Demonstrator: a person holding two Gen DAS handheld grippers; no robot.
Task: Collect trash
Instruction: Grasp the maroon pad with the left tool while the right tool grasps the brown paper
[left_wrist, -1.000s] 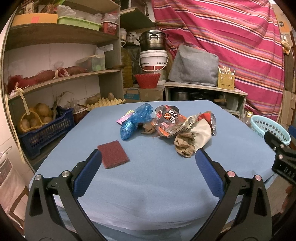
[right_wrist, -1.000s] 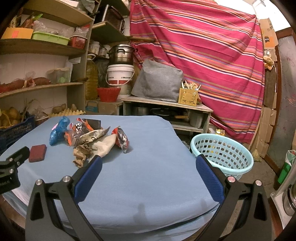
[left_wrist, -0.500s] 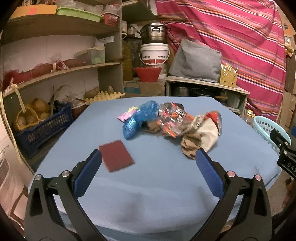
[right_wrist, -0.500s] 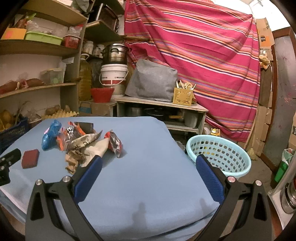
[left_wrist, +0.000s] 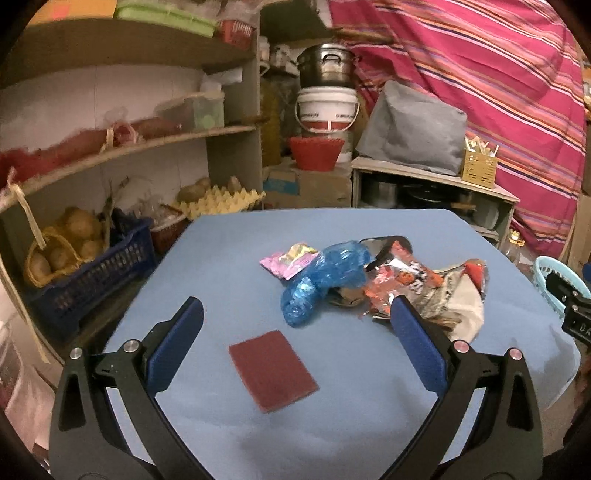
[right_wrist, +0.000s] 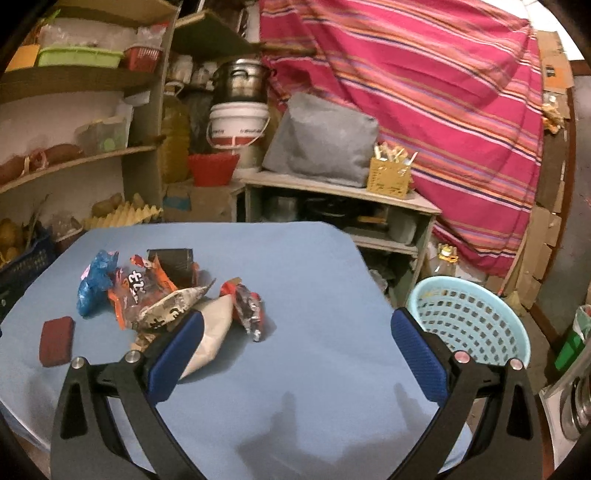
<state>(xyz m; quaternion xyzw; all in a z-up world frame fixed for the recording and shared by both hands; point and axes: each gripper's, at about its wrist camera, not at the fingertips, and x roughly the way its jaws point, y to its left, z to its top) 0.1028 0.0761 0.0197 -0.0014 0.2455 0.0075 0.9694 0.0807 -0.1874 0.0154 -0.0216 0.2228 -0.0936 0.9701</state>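
Observation:
A pile of trash lies on the blue table (left_wrist: 369, 424): a crumpled blue plastic bag (left_wrist: 321, 280), a pink wrapper (left_wrist: 288, 260), orange snack wrappers (left_wrist: 402, 280) and a white bag (right_wrist: 214, 332). A dark red scrub pad (left_wrist: 271, 369) lies nearer, between the fingers of my left gripper (left_wrist: 295, 347), which is open and empty above the table. My right gripper (right_wrist: 295, 347) is open and empty over the table's right part; the pile (right_wrist: 162, 295) is at its left. A light blue basket (right_wrist: 469, 321) stands on the floor to the right.
Shelves (left_wrist: 129, 147) with potatoes, a blue crate (left_wrist: 92, 273) and egg trays line the left. A low cabinet (right_wrist: 332, 206) with a grey bag, buckets and a pot stands behind the table. A striped red curtain (right_wrist: 424, 110) hangs at the back.
Both grippers have moved forward and lower toward the table. The scrub pad now sits between the left fingers, and the pile looks closer in both views. Nothing was grasped.

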